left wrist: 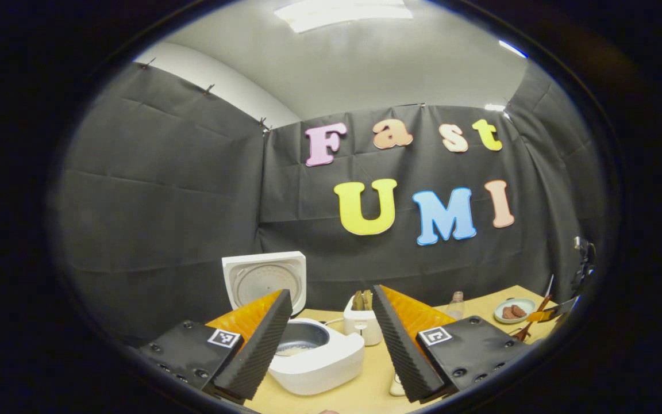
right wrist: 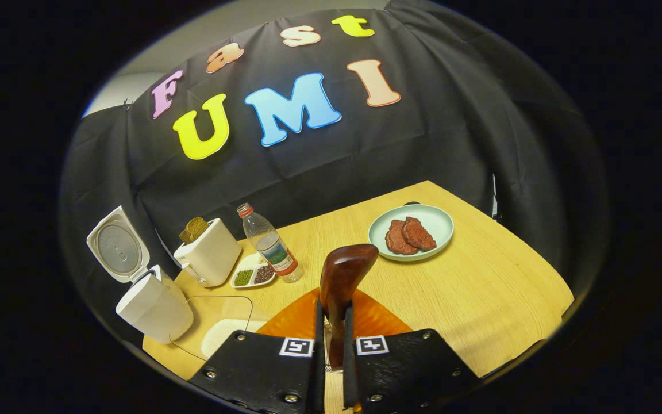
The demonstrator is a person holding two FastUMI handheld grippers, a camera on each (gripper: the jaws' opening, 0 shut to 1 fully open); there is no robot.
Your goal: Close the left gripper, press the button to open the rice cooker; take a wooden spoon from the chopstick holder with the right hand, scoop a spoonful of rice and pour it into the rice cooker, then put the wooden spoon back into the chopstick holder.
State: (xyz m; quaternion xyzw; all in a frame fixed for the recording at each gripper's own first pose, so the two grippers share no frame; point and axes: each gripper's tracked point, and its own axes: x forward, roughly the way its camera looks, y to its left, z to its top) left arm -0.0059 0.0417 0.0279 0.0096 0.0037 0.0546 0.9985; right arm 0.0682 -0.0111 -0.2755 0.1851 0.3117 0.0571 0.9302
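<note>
1. Far left on the table: the white rice cooker (right wrist: pixel 153 307) stands with its lid (right wrist: pixel 117 246) swung up. In the left gripper view I look into its dark inner pot (left wrist: pixel 302 336), with a pale layer low inside that may be rice. I judge the button press done.
2. My left gripper (left wrist: pixel 331 339) hangs just before the cooker, jaws spread wide, nothing between them.
3. Next rightward: a cream toaster (right wrist: pixel 209 253) with brown slices poking out, a small white divided dish of green and dark grains (right wrist: pixel 253 276), then a clear plastic bottle with a red cap (right wrist: pixel 269 244).
4. Near me, a clear glass bowl (right wrist: pixel 216 328) holding a white heap of rice (right wrist: pixel 227 333) sits just beside my right gripper.
5. Centre: my right gripper (right wrist: pixel 334 322) is clamped on the dark reddish wooden spoon (right wrist: pixel 342 276); both fingers pinch its handle, the bowl end sticks up and forward. I see no rice on the face turned my way.
6. Right: a pale green plate with two brown meat slices (right wrist: pixel 443 230) on the light wooden table (right wrist: pixel 480 299).
7. Chopstick holder: I can't pick it out with certainty.
8. My reading: spoon fetched; scooping, pouring and returning the spoon are left.
</note>
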